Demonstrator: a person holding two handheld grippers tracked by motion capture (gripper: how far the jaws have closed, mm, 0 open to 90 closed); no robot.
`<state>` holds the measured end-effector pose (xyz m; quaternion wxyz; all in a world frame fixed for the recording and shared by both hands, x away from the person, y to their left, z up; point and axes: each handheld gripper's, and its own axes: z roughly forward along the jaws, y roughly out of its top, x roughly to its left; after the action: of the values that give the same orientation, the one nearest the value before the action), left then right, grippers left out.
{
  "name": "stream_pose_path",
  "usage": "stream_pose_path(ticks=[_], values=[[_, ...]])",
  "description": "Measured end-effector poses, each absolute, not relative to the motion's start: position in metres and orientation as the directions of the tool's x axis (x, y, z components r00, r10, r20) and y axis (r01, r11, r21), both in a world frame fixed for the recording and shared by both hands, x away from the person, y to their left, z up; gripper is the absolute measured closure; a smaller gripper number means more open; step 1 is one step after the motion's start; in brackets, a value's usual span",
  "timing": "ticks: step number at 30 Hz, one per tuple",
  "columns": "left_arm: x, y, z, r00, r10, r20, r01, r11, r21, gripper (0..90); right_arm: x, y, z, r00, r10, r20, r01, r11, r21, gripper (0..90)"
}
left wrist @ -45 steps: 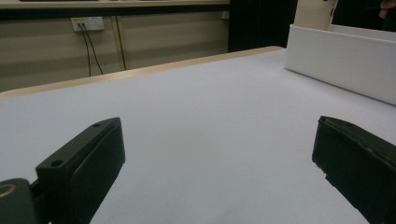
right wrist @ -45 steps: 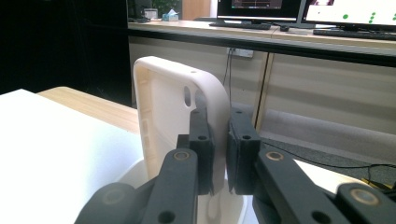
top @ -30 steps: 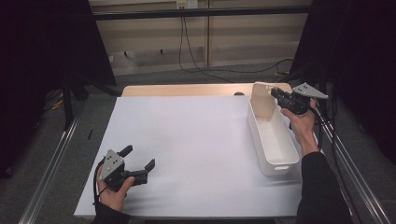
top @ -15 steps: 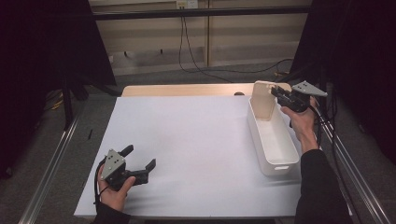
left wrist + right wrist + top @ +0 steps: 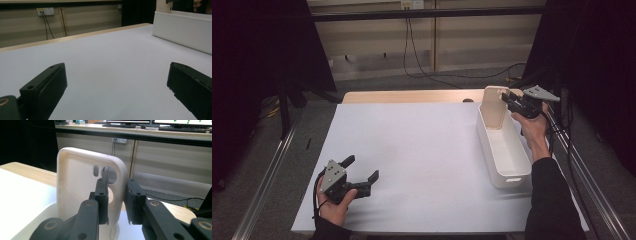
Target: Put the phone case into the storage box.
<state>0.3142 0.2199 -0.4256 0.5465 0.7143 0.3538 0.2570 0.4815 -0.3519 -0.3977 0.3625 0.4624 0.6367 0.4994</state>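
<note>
A long white bin (image 5: pixel 512 178) lies along the right side of the white table top. At its far end a cream lid (image 5: pixel 493 107) stands upright. My right gripper (image 5: pixel 504 100) reaches the lid's top corner from the right. In the right gripper view the lid's (image 5: pixel 77 177) rounded edge sits between the jaws of that gripper (image 5: pixel 116 195), which have just been opening; a narrow gap shows beside the left pad. My left gripper (image 5: pixel 361 168) rests near the front left of the table, open and with nothing between its fingers (image 5: pixel 45 87).
The white sheet (image 5: pixel 412 150) covers most of the table, and a wooden strip (image 5: pixel 407 96) shows at its far edge. Metal rails (image 5: pixel 267 175) run along both sides. Cables and a wall socket (image 5: pixel 409 5) lie behind the table. The bin's side wall (image 5: pixel 180 27) rises at the right of the left gripper view.
The right hand has shifted slightly at the lid's top corner, and the lid still stands upright. The left gripper has stayed where it was.
</note>
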Motion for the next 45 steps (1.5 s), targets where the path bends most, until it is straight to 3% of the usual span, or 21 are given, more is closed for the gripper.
stream_pose_path(ticks=[25, 31, 34, 35, 36, 45], values=[[0.317, 0.218, -0.426, 0.621, 0.783, -0.029, 0.230, -0.147, 0.962, 2.8, 0.485, -0.350, -0.402, -0.286, 0.957, 0.053, 0.254, 0.022, 0.967, 67.1], [0.320, 0.218, -0.426, 0.616, 0.787, -0.032, 0.233, -0.142, 0.962, 2.9, 0.480, -0.353, -0.396, -0.276, 0.960, 0.051, 0.248, 0.021, 0.968, 55.0], [0.322, 0.217, -0.427, 0.618, 0.786, -0.033, 0.238, -0.147, 0.960, 2.9, 0.478, -0.356, -0.393, -0.262, 0.963, 0.061, 0.248, 0.006, 0.969, 42.4], [0.322, 0.217, -0.427, 0.618, 0.786, -0.033, 0.238, -0.147, 0.960, 2.9, 0.478, -0.356, -0.393, -0.262, 0.963, 0.061, 0.248, 0.006, 0.969, 42.4], [0.322, 0.217, -0.427, 0.618, 0.786, -0.032, 0.239, -0.149, 0.960, 2.9, 0.477, -0.358, -0.393, -0.249, 0.966, 0.074, 0.257, -0.008, 0.966, 34.7], [0.320, 0.217, -0.425, 0.615, 0.788, -0.027, 0.230, -0.147, 0.962, 3.0, 0.475, -0.351, -0.389, -0.241, 0.968, 0.074, 0.267, -0.008, 0.964, 8.0]])
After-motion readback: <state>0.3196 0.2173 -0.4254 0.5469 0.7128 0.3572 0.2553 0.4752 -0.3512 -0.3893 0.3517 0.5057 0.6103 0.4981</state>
